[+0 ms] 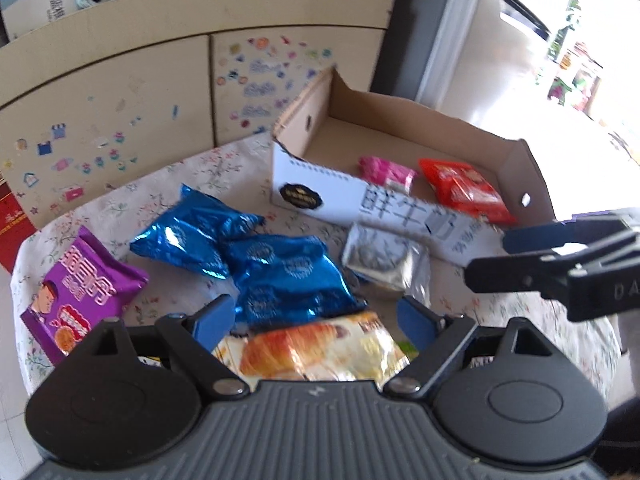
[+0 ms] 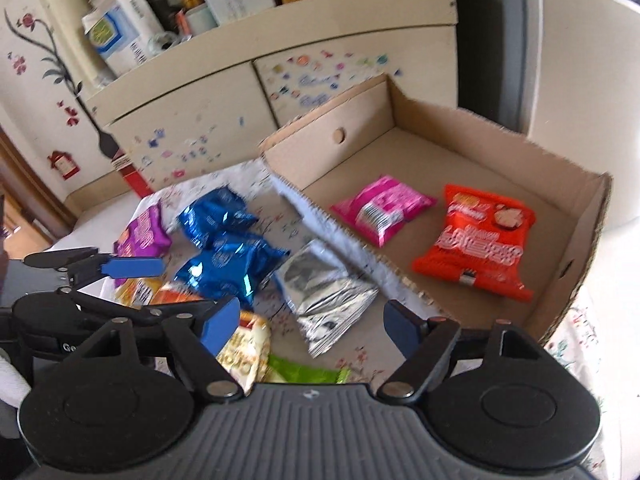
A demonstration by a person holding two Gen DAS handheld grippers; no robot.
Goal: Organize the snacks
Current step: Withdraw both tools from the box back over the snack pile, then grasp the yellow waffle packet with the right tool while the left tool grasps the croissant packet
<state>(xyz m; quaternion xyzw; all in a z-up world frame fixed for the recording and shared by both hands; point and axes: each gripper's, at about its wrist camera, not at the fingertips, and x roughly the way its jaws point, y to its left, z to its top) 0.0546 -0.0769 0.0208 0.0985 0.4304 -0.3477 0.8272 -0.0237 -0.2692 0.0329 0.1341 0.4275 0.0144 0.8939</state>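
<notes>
Snack packets [image 1: 288,276] on table: both hand-held grippers wide, empty; pinch one cleanly, carry toward box [image 2: 592,208] at 2 o'clock.

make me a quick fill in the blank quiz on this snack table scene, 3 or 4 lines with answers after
1. Inside the cardboard box lie a pink packet and a ____ packet.
2. The number of blue foil packets on the tablecloth is ____.
3. The silver packet lies ____ the box.
4. The right gripper holds ____.

Answers: red; two; outside; nothing
</notes>
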